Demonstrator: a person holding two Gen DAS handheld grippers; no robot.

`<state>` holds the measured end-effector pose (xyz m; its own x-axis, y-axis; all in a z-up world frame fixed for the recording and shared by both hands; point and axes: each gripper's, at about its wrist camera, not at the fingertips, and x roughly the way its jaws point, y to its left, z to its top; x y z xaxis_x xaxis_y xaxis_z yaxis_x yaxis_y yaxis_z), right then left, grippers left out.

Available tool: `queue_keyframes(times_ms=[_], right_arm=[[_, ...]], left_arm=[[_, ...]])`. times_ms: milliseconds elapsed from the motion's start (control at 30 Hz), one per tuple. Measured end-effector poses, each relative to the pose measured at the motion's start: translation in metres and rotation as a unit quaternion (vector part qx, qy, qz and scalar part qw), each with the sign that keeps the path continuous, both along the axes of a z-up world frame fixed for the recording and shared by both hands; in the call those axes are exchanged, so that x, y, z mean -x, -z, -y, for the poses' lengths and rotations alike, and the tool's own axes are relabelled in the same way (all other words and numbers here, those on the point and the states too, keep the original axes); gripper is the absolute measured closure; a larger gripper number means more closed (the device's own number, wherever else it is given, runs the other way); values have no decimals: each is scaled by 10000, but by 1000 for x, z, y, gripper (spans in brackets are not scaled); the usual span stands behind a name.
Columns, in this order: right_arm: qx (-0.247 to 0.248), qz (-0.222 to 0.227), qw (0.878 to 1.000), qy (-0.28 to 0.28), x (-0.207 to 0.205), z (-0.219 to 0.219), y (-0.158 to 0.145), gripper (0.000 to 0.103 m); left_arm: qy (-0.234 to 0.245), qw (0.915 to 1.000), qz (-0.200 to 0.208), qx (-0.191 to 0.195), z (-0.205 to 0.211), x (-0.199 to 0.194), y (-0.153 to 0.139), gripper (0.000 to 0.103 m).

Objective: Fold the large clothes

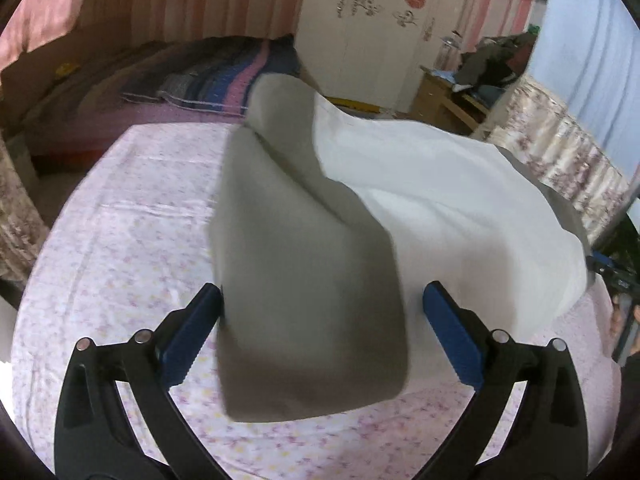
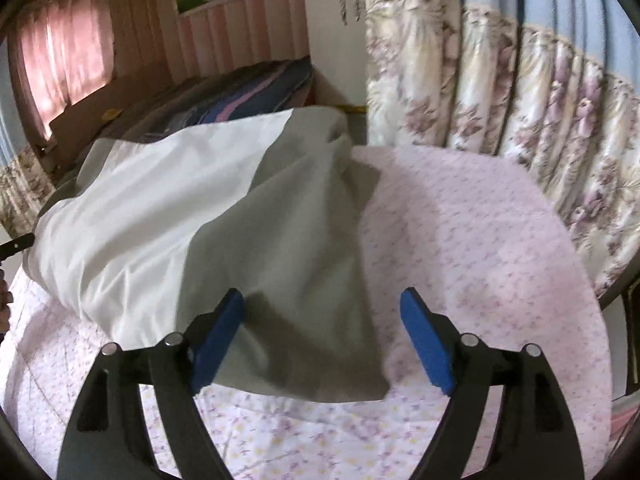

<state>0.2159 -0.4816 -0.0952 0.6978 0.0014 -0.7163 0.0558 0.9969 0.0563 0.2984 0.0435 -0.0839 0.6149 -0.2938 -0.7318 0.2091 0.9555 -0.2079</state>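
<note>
**A:** Where does the garment sit for you right now?

**B:** Your grey-and-white garment (image 1: 360, 216) lies in a loose heap on the bench (image 1: 120, 240), which is covered in a pale pink floral cloth. From your left wrist camera, a grey section runs toward you and its near edge rests on the cloth between the two blue pads. The white section spreads off to the right of it.

**A:** And my left claw?

**B:** Your left claw (image 1: 322, 300) stands wide open, gripping nothing. The left blue pad (image 1: 192, 336) is right against the grey fabric's edge; the other pad sits just beside the fabric's right side.

**A:** The right one?

**B:** Your right claw (image 2: 322, 304) is spread apart too, empty. In that view the grey part of the garment (image 2: 280, 240) reaches down between the pads, with the white part to its left. The right-hand pad (image 2: 426, 340) hangs over bare floral cloth, apart from the fabric.

**A:** Anything else around?

**B:** A bed with a striped blanket (image 1: 224, 80) lies beyond the bench, flowered curtains (image 2: 500, 112) hang close on your right, and a white wardrobe (image 1: 360, 20) stands at the back. Whether either claw touches the bench, you cannot tell from these views.
</note>
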Motion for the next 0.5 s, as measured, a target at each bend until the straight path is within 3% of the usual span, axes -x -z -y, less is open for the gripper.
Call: queue_keyframes(times_ms=[167,300,367,433,500], right_arm=[[-418,-226,9989,-53,-2,5,12,26],[-197,-247,9992,-264,2,-9,16,50],[-5,-281,9990,-339,3,-21,21,69],[240,-271,9987,-363,6,-32,23,80],[332,-268,9985,-356,5,-38,26,85]], left_arm=[[214,9990,-134,-365,9,3,9,6],[356,9972,-276,-601,14,6,15,9],[432,9962,-488,-571,14,3,22,9],[430,9963,-576,-480,12,1,27,9],[467,9966,-517,-435,14,2,27,18]])
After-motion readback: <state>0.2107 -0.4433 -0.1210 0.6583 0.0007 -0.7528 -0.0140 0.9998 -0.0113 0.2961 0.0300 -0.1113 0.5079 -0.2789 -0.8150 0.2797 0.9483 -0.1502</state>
